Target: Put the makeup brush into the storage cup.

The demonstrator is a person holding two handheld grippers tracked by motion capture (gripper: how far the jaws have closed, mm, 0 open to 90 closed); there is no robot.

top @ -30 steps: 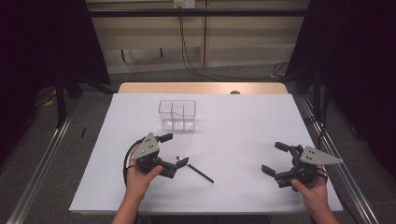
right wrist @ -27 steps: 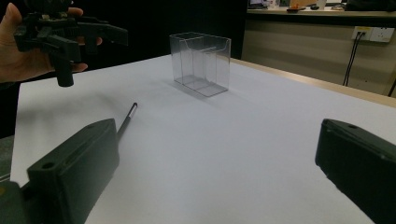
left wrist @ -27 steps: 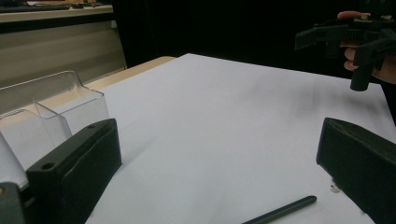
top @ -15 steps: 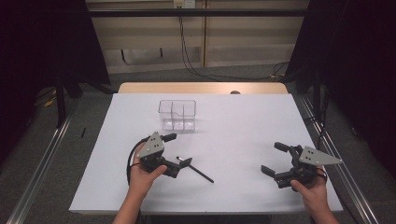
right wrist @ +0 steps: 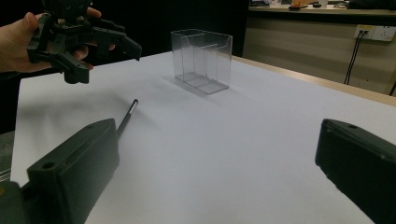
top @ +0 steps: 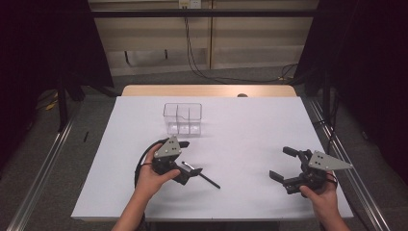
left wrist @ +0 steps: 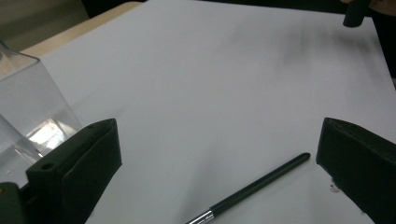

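A thin black pen [top: 204, 176] with a silver band lies flat on the white table [top: 250, 130]. My left gripper [top: 189, 159] stands open just left of it, its lower jaw over the pen's left end. In the left gripper view the pen [left wrist: 254, 186] lies on the table between my open jaws [left wrist: 217, 140], untouched. A clear divided box [top: 183, 119] stands behind the left gripper. My right gripper [top: 280, 162] is open and holds nothing near the table's front right. From it I see the pen [right wrist: 127, 116], the box [right wrist: 201, 60] and the left gripper [right wrist: 79, 37] in a hand.
The clear box [left wrist: 28, 102] rises close at the left in the left gripper view. A wooden strip [top: 207, 90] runs along the table's far edge. Metal rails [top: 43, 168] flank the table on the floor. Cables hang at the back wall.
My left gripper has shifted a little to the right, closer over the pen's left end. The pen, the box and the right gripper have stayed put.
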